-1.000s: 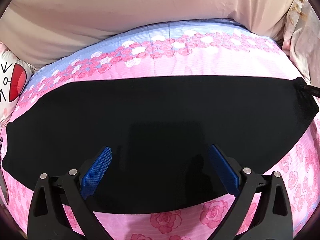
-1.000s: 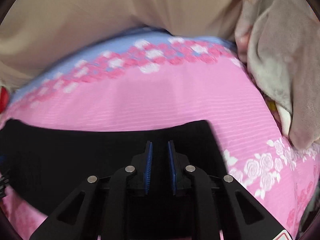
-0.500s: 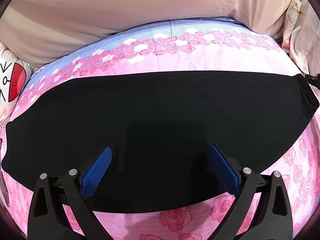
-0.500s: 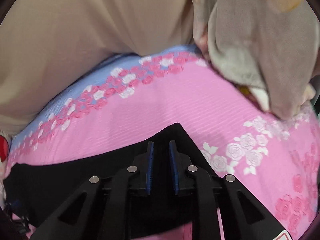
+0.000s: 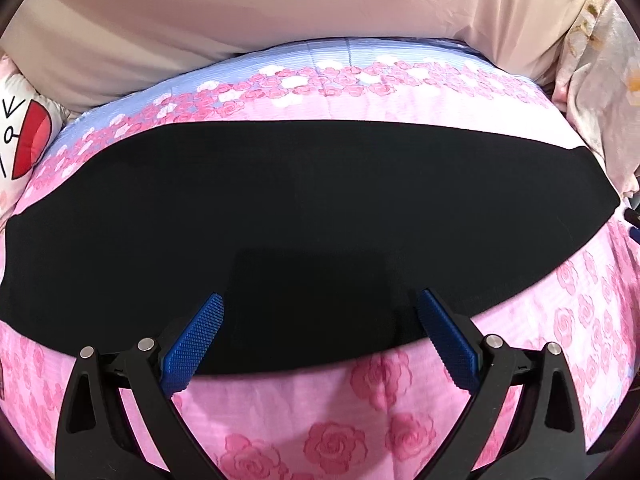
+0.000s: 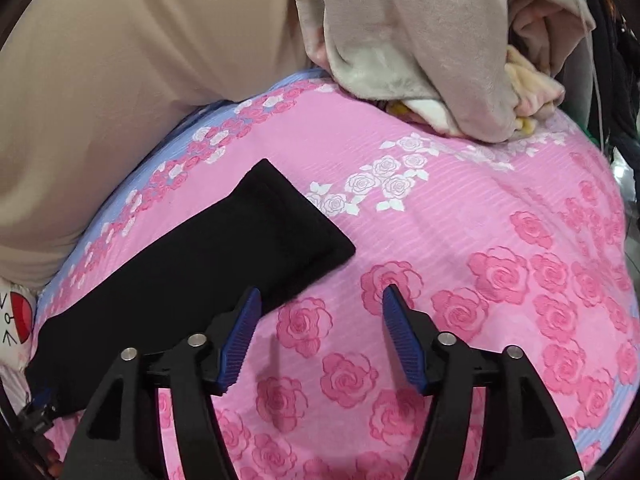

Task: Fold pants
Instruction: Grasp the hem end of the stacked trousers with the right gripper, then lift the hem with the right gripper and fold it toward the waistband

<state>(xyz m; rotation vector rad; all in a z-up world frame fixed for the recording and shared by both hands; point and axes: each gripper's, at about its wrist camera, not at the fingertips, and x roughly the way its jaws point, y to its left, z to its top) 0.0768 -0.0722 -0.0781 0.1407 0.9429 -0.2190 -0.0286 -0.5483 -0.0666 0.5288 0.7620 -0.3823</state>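
The black pants [image 5: 304, 216] lie flat in a long folded strip across the pink rose bedsheet [image 5: 340, 432]. My left gripper [image 5: 320, 320] is open and empty, with its blue pads over the strip's near edge. In the right wrist view one end of the pants [image 6: 240, 248] lies to the left. My right gripper [image 6: 320, 312] is open and empty over the bedsheet [image 6: 480, 280], just right of that end.
A beige headboard or pillow [image 5: 280, 20] runs along the far side. A heap of grey and cream blankets [image 6: 420, 40] sits at the far right. A white cushion with a red face print [image 5: 24, 140] lies at the left.
My right gripper has opened, let go of the pants end and pulled back to the right. The left view has drawn back slightly; the left gripper stays open.
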